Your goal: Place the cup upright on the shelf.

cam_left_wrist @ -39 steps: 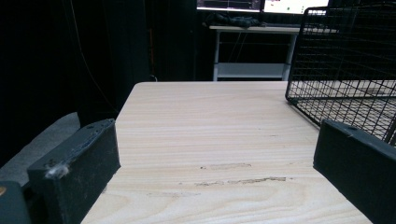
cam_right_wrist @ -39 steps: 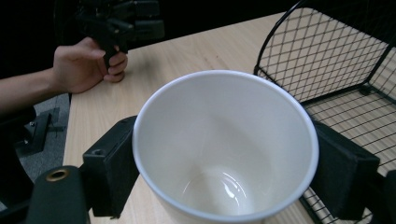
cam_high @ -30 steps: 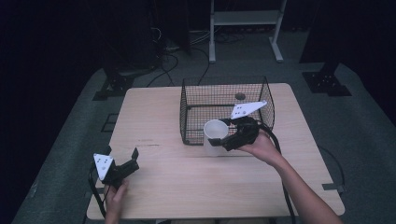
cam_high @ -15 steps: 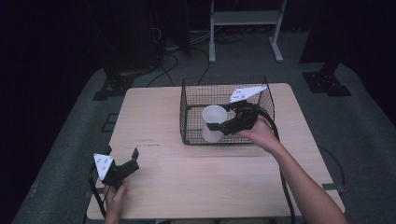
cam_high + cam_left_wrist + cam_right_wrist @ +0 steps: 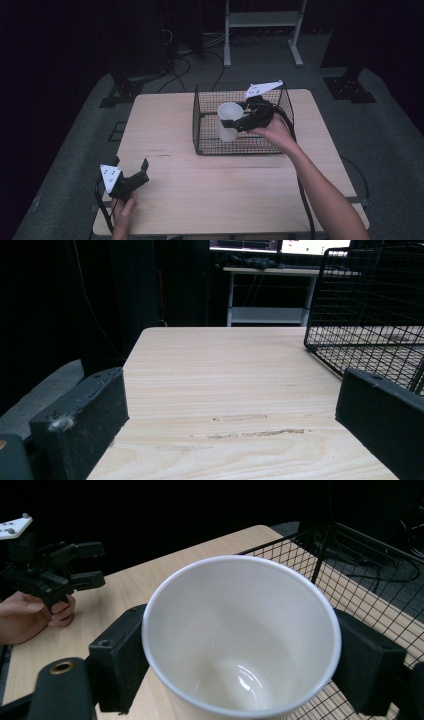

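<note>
White cup [image 5: 229,121] — clenched in right hand-held gripper [image 5: 243,121] — hangs inside wire basket [image 5: 205,145]; left hand-held gripper [image 5: 131,176] gapes apart.

Table [image 5: 200,200] evenly lit — surroundings black, high view soft.

- Left gripper [image 5: 131,179]: black body, two blocky black jaws, white three-cornered plate with dark dots, black cable
- Right gripper [image 5: 248,118]: same black build, white dotted plate, brass-ringed screw hole
- Forearms bare, no sleeves
</note>
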